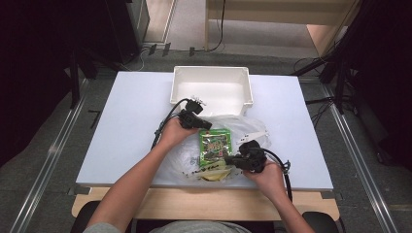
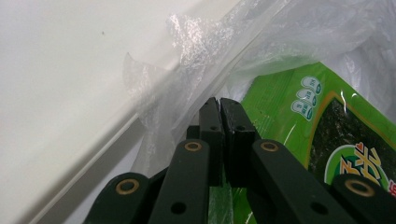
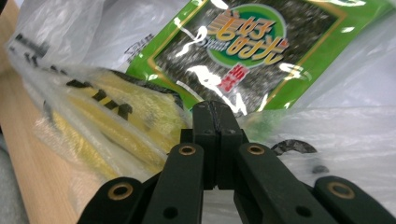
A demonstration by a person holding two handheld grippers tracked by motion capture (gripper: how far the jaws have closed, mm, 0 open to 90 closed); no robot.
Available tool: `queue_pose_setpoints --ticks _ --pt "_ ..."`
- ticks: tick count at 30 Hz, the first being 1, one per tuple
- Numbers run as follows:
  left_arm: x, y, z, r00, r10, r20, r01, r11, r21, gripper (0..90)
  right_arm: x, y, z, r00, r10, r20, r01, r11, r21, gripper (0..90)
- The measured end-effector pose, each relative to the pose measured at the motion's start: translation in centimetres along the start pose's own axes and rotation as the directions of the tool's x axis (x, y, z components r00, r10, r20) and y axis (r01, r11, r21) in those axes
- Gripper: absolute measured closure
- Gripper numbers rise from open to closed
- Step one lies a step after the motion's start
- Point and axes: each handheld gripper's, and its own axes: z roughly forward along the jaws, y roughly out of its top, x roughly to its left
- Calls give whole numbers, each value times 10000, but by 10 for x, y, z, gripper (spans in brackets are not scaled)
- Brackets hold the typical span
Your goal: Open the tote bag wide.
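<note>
White bin stands open on the table; clear plastic bag holds a green seaweed packet and a yellow packet. Left gripper and right gripper are both clenched on the bag's film.

I see a clear plastic bag lying crumpled and flat on the worktop, just in front of the white bin, its film wrinkled and glossy. Inside it lies a green seaweed packet, flat, face up, with a dark printed panel and a round logo. Beside the packet, toward the near edge, sits a yellow item with black marks, blurred; possibly another wrapped snack.
</note>
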Motion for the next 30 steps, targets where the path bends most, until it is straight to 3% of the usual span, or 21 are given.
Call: queue_pose_setpoints --ticks 5,13,17,23,27,30 --pt "0 0 0 10000 24 15 -24 10000 5 884 6 -10 -1 9999 -154 -59 155 9997 192 900" --pt "1 1 1 9999 126 -46 -126 9999 -94 888 14 -30 7 9993 113 -356 -100 9993 361 900" --pt "2 1 2 9999 124 -82 -125 9998 -140 888 21 -34 7 9994 -59 -347 67 9997 244 900" --pt "-1 7 2 9987 411 -316 -402 9988 283 887 32 -41 6 9983 -417 -399 424 9990 172 900" --pt "0 7 2 9992 281 -291 -275 9994 214 887 36 -48 2 9973 -567 -461 578 9981 227 900" --pt "1 7 2 9995 171 -269 -168 9998 133 887 37 -53 0 9975 -597 -371 618 9964 583 900"
